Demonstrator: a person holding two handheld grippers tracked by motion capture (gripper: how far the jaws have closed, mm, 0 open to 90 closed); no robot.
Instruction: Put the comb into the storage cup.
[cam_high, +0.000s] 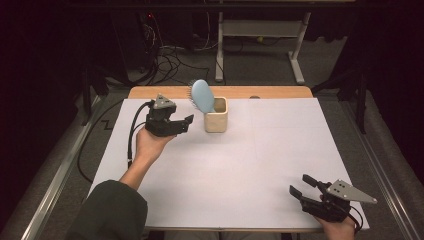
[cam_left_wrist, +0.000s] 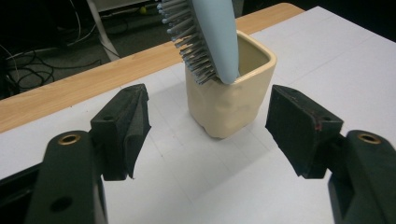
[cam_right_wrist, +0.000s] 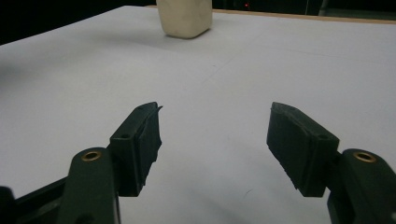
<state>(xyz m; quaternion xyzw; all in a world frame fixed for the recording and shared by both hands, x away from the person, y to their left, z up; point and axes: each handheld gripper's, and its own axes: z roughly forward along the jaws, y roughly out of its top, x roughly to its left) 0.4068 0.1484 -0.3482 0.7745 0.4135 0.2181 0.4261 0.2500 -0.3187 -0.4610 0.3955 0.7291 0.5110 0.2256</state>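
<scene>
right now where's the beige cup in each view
High view: the beige cup stands at upper centre on the white sheet, just right of the left gripper, with a blue hairbrush leaning in it.
Left gripper view: upper centre, just beyond the open fingers.
Right gripper view: top edge, left of centre; its upper part is cut off.
Shared landmark: the table's wooden far edge, behind the cup.

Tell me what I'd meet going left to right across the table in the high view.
Left gripper → blue hairbrush standing in the cream cup → right gripper, nearer the person.
</scene>
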